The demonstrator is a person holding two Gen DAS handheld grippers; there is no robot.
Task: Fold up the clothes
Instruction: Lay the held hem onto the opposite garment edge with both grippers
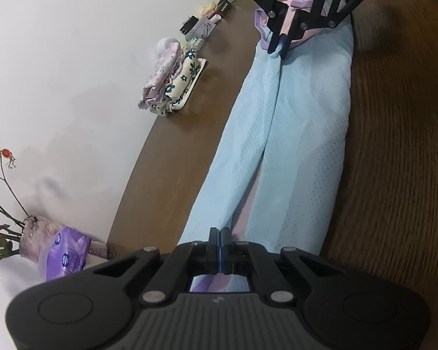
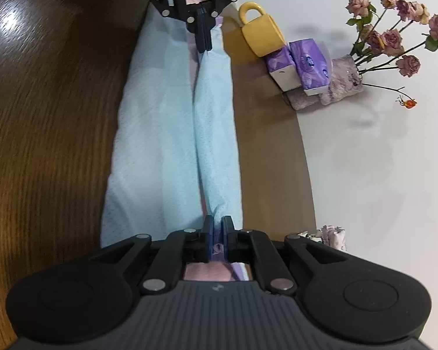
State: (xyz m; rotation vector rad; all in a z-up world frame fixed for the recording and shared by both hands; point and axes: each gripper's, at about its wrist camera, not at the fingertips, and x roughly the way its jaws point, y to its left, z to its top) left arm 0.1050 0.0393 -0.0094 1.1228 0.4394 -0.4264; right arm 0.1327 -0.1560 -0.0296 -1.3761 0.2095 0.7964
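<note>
A light blue mesh garment (image 1: 292, 134) with pink and purple trim lies stretched along the wooden table (image 1: 400, 175). My left gripper (image 1: 219, 233) is shut on one end of a raised fold of it. At the far end of the left wrist view, my right gripper (image 1: 277, 49) pinches the other end of the same fold. The right wrist view shows the garment (image 2: 160, 134) from the opposite end. There my right gripper (image 2: 217, 221) is shut on the cloth, and the left gripper (image 2: 204, 45) clamps the far end.
A stack of folded floral clothes (image 1: 175, 81) sits near the wall, with small items (image 1: 207, 20) behind it. A yellow mug (image 2: 260, 29), purple tissue packs (image 2: 297, 64) and a vase of dried roses (image 2: 394, 29) stand by the table's edge (image 2: 265, 134).
</note>
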